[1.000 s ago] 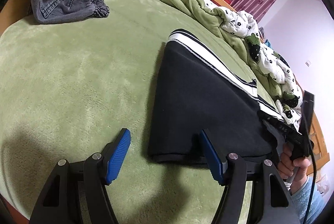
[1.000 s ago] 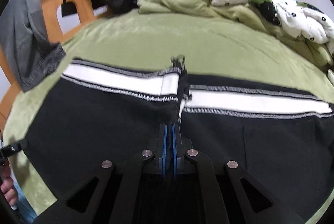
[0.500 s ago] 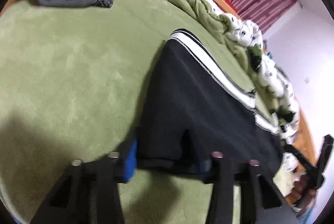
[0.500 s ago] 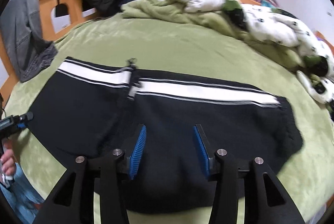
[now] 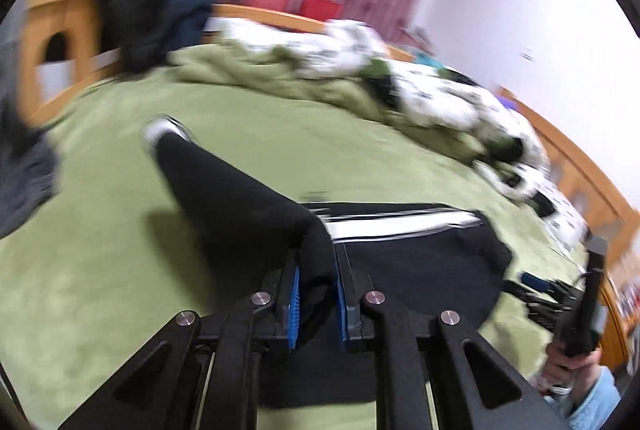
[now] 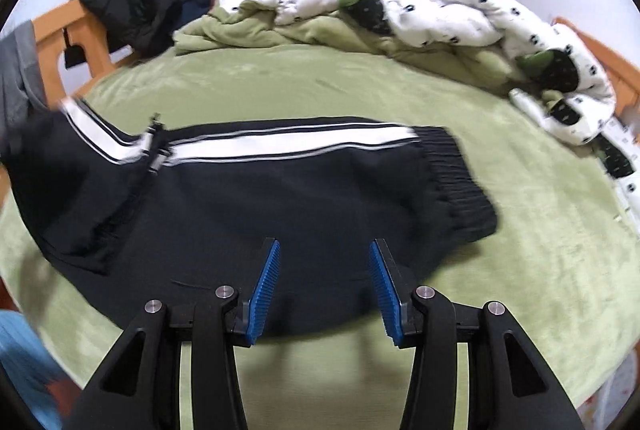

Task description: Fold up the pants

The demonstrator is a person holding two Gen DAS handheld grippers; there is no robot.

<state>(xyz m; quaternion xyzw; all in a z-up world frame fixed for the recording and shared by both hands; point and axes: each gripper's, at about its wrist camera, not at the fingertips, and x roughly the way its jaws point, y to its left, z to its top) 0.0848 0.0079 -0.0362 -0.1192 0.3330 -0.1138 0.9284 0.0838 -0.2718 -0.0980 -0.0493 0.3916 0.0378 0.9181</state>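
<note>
Pants (image 6: 256, 197): black with a white side stripe, spread on the green bed cover (image 6: 320, 85); waistband to the right of the right jaws, leg end lifted at far left.
Left gripper (image 5: 316, 294): jaws just closed, clamped on a black fold of the pants, which rises from between them.
Right gripper (image 6: 324, 270): jaws part open, nothing between them, pants just ahead and beneath.
Quilt (image 6: 440, 9): white, spotted, heaped well beyond the jaws.

Left gripper (image 5: 316, 294) clamped on black pants (image 5: 240, 205) fold, cloth lifted off green blanket (image 5: 100, 270); striped waistband toward 3 o'clock; patterned duvet (image 5: 440, 97) at 1 o'clock
</note>
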